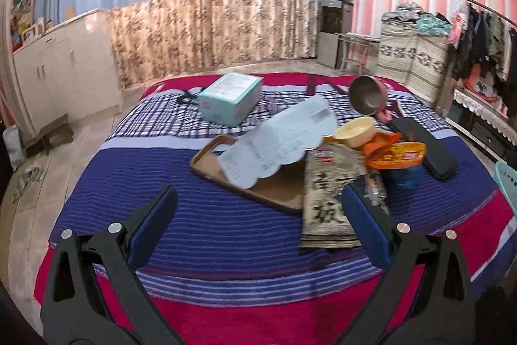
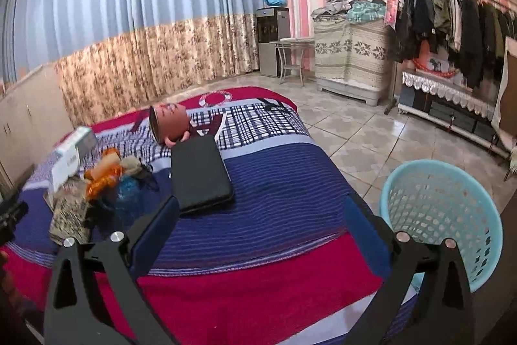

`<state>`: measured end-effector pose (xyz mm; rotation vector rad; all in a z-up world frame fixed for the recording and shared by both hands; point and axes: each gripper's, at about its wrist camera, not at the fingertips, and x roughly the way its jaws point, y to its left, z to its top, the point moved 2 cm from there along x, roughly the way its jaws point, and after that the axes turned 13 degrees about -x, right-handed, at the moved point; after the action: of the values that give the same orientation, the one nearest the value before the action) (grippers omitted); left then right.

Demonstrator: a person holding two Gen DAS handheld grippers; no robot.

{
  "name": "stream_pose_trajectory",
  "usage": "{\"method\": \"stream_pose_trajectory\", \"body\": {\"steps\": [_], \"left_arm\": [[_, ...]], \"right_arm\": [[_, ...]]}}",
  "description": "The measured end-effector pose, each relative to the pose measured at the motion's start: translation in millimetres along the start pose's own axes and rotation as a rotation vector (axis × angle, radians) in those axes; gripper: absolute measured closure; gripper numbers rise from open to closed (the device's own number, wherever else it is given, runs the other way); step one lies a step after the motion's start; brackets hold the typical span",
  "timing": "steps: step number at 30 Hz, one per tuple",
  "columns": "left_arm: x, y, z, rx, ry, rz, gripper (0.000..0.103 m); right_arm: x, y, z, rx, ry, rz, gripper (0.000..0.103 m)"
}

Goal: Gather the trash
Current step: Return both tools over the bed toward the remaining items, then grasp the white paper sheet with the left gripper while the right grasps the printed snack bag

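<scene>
Trash lies on the cloth-covered table [image 1: 206, 225]: a grey printed packet [image 1: 329, 196], an orange snack wrapper [image 1: 394, 152], a blue crumpled wrapper [image 1: 405, 175] and a white paper sheet [image 1: 278, 141] across a brown tray [image 1: 274, 189]. My left gripper [image 1: 258, 199] is open and empty, just short of the tray and packet. My right gripper [image 2: 263, 209] is open and empty above the table's right part. The wrappers also show in the right wrist view [image 2: 103, 180]. A light blue mesh basket [image 2: 442, 215] stands on the floor by the table's right side.
A teal box [image 1: 229, 97], a tipped pink mug [image 1: 368, 96], a cream bowl [image 1: 355, 126] and a black case [image 2: 200, 173] are on the table. Cabinets [image 1: 64, 70] stand left, a clothes rack [image 2: 452, 15] and covered furniture right.
</scene>
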<state>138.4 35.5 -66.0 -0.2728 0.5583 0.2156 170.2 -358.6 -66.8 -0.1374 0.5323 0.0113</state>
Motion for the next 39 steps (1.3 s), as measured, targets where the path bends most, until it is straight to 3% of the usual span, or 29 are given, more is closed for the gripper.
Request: {"method": "stream_pose_trajectory", "body": {"steps": [13,17,22,28,35,39], "left_arm": [[11.9,34.8,0.3,-0.041,0.013,0.067,0.005],[20.1,38.6,-1.3,-0.021,0.028,0.081,0.005],[27.6,39.4,1.8,-0.016,0.048,0.062,0.005],[43.4,21.4,19.5,0.025,0.045,0.026,0.005],[88.0,9.9,22.4,0.083,0.214,-0.060,0.005],[103.4,6.0,24.9,0.144,0.227,-0.066,0.005]], "right_arm": [[1.8,38.7,15.5,-0.067,-0.048,0.059,0.005],[14.1,63.6,18.4,-0.125,-0.021,0.110,0.005],[21.9,86.2,22.1,-0.193,-0.009,0.168,0.005],[30.3,87.9,19.2,-0.182,0.017,0.186,0.005],[36.4,75.4,17.0,-0.133,0.043,0.175,0.005],[40.1,70.0,16.8,-0.115,0.053,0.172,0.005]]}}
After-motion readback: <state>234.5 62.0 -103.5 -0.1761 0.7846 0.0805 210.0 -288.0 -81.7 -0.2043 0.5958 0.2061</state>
